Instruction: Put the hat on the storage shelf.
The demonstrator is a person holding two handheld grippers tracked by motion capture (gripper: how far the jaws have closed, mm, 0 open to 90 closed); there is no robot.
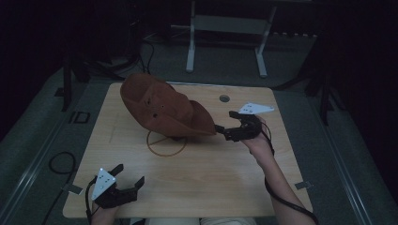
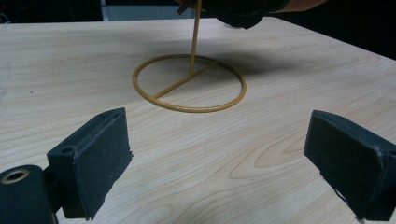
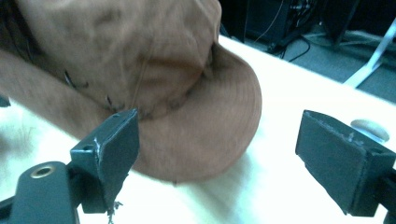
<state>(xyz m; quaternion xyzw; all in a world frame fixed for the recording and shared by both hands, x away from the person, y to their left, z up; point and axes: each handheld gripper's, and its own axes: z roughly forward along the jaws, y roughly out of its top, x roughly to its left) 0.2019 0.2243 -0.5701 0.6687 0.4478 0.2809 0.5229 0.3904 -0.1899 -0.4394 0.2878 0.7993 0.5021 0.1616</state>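
From above we see the brown hat [image 1: 164, 105] perched tilted on a thin stand [image 1: 165, 143] mid-table, while our left gripper view shows what the hat hides there: the stand's yellow ring and upright rod [image 2: 194, 42]. Our right gripper [image 1: 224, 132], jaws apart, sits just right of the hat, at its soft, stitched brim [image 3: 205, 135]; our left gripper [image 1: 126, 176], also apart, is well nearer us than the hat. The table [image 1: 211, 173] is pale wood, and the room beyond the hat is dark.
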